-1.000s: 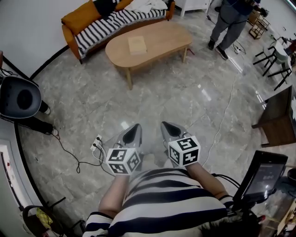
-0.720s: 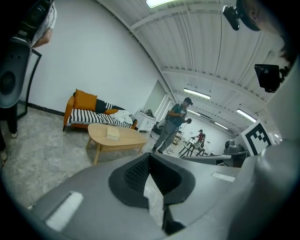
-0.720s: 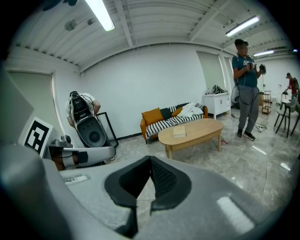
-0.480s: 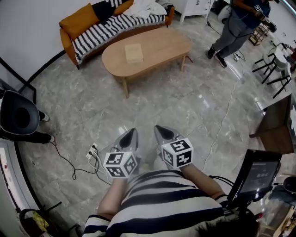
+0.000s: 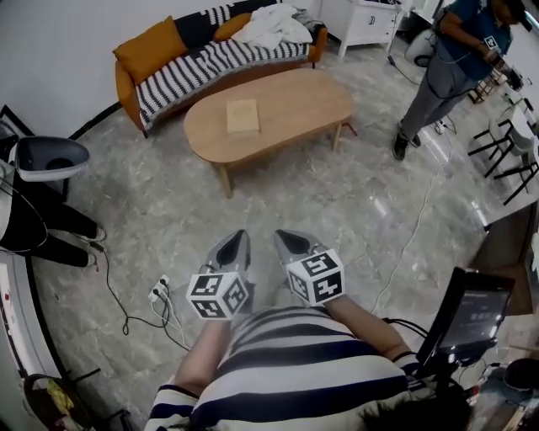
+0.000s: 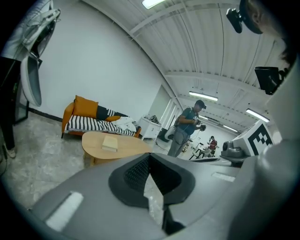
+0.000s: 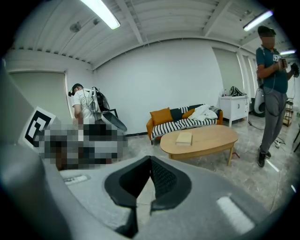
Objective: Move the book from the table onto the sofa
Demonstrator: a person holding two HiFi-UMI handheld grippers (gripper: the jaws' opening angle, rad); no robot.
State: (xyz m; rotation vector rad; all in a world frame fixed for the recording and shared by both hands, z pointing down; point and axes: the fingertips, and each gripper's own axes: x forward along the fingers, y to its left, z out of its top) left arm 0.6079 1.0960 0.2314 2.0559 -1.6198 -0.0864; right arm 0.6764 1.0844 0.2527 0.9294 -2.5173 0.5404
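**Left gripper** [image 5: 239,239], **right gripper** [image 5: 281,236]: jaws pressed together on both, nothing between them. Held side by side over the floor [image 5: 337,194], well apart from the table [image 5: 295,97].

**Book** [image 5: 242,116]: lies flat on the table's left half, on the side nearer the sofa [image 5: 194,67]. Not yet lifted.

**Hazards, judged:**
- Shut jaws must spread before contact, or they will only shove the book.
- A flat book on smooth wood may skid, and it may fan open if pinched by one cover.
- The cable [image 5: 143,295] on the floor to the left could catch a foot.
- The cloth [image 5: 269,23] heaped on the sofa makes an uneven landing.

**Materials:**
- Table: oval, pale smooth wood, slim legs.
- Book: tan, rectangular, matte.
- Sofa: orange frame, striped soft cover.
- Floor: grey, glossy, marbled.
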